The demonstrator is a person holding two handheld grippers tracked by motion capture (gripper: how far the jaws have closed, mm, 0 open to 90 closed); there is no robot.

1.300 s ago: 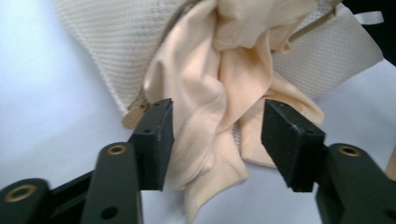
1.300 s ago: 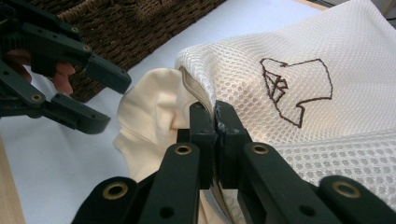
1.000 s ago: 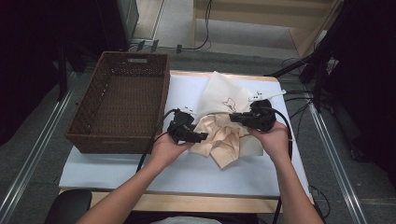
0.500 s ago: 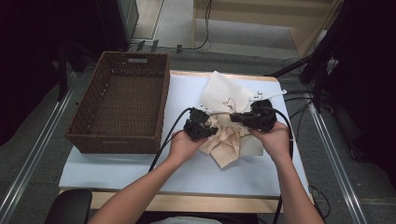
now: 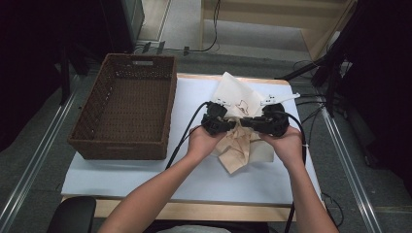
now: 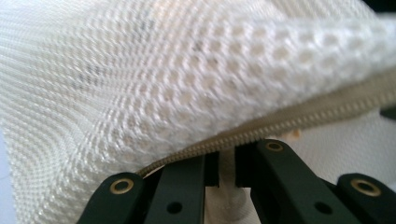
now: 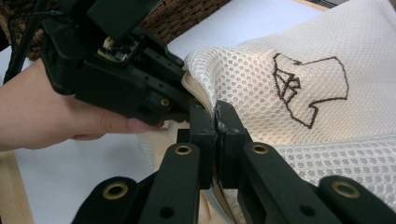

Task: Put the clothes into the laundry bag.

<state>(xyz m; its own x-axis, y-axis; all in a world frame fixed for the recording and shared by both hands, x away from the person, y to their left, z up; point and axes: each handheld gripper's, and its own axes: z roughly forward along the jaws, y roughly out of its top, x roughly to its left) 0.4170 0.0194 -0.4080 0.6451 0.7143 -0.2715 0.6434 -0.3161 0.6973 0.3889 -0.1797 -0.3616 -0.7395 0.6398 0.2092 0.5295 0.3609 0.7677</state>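
Two tongs meet over a white mesh laundry bag point(image 5: 239, 94) at the middle of the surface point(image 5: 145, 170), right of a brown wicker basket point(image 5: 127, 112). The right tongs point(image 7: 216, 122) are clamped on the bag's edge beside its zip, near a stitched shirt outline point(image 7: 308, 88). The left tongs point(image 6: 227, 163) stand slightly apart under the zip point(image 6: 299, 119), with white fabric between them; whether they pinch it I cannot tell. Beige cloth point(image 5: 241, 148) lies crumpled just near of the bag, between the hands.
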